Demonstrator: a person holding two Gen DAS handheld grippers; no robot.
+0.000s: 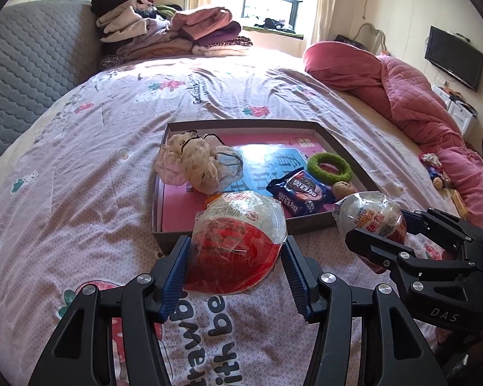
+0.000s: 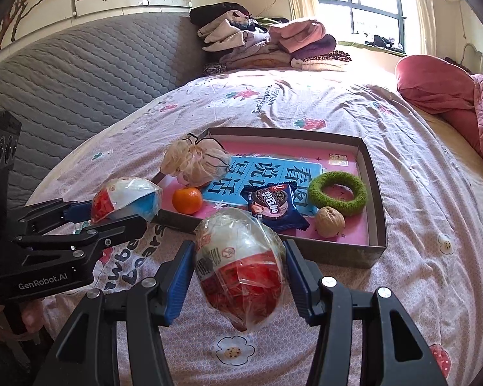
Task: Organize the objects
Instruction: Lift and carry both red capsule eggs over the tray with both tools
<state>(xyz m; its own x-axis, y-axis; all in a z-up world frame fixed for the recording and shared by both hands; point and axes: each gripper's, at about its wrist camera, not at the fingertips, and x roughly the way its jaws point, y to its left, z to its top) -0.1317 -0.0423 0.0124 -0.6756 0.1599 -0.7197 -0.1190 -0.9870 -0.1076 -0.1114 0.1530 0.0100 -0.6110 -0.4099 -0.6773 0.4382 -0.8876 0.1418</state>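
While both hover above bedspread (image 1: 80, 167) before box (image 1: 322, 135): left gripper (image 1: 236, 270) clamps one wrapped egg (image 1: 238, 241); right gripper (image 2: 240, 276) grips second egg (image 2: 241, 267), apparently firmly.

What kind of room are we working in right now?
A bedroom, it seems: the shallow box sits on a bed with a strawberry-print sheet, folded clothes are stacked by the window, and a padded headboard lines one side.

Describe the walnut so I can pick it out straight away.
On the bed lies a shallow cardboard tray with a pink bottom. The walnut sits near its front right corner, just below the green fuzzy ring and right of the blue snack packet. It alone is small, tan, wrinkled and unwrapped.
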